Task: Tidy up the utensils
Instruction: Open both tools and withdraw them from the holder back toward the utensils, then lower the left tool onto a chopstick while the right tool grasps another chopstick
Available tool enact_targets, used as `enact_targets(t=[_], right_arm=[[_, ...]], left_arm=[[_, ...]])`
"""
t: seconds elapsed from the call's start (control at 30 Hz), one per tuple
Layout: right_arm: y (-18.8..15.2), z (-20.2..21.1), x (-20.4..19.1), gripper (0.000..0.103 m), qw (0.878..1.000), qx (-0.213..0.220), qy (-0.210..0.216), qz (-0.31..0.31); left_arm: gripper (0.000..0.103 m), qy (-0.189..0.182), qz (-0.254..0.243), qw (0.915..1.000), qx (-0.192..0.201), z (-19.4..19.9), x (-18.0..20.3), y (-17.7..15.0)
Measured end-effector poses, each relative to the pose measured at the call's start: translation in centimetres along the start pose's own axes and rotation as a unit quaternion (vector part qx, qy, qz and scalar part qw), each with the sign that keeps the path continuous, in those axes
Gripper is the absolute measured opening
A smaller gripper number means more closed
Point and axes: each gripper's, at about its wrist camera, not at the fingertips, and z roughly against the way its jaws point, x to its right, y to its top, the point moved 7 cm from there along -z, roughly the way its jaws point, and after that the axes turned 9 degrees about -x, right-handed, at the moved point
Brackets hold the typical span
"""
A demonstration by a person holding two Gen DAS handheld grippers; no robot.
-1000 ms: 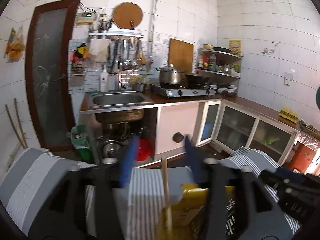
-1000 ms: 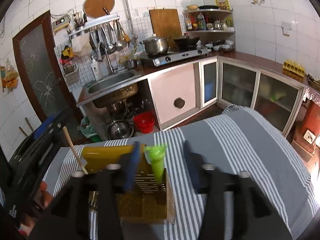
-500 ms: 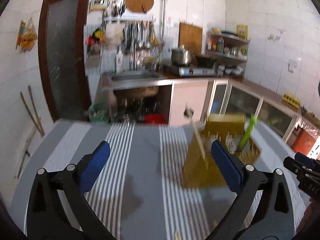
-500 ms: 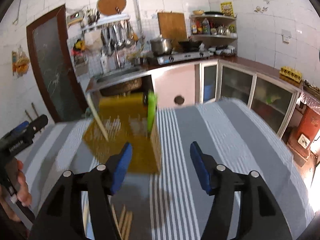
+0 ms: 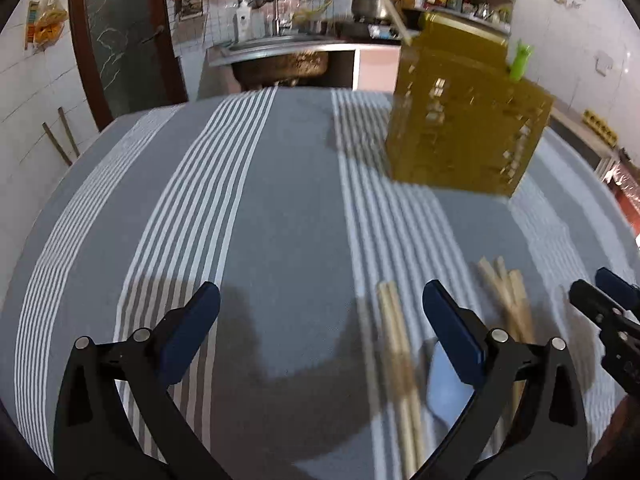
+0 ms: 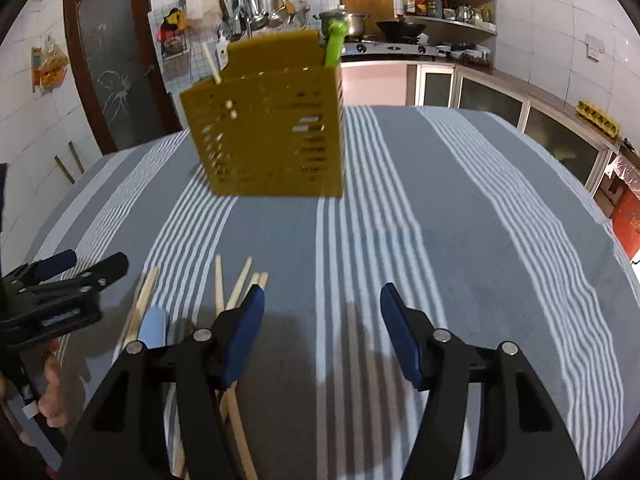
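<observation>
Both tools, left (image 5: pixel 320 312) and right (image 6: pixel 322 306), gape empty; light, stiff, roll-prone chopsticks (image 6: pixel 236 284) lie on the surface (image 6: pixel 460 220), likely best pinched mid-shaft.

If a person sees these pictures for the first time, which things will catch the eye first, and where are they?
The yellow perforated utensil holder stands upright near the far edge of the grey striped tablecloth, with a green utensil and one wooden chopstick sticking out of its top. Nearer, loose wooden chopsticks and a pale blue handle lie on the cloth, between the open left gripper and open right gripper.
</observation>
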Motion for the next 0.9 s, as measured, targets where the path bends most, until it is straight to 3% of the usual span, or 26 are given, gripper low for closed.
enact_targets(t=[0.2,0.6,0.9], right_arm=[[-0.8,-0.5,-1.8,0.060,1.000,-0.008,0.006,0.020],[-1.0,-2.4,-4.5,0.060,0.997,-0.044,0.008,0.064],[-1.0,-3.0,-2.2,0.057,0.998,-0.051,-0.002,0.029]], left_arm=[[0.098,-0.003,0.019,0.9996,-0.020,-1.7,-1.3,-0.8],[0.098,0.005,-0.003,0.9991,-0.042,-3.0,-1.0,-1.2],[0.098,0.012,-0.015,0.9989,-0.042,-3.4,-0.7,-1.4]])
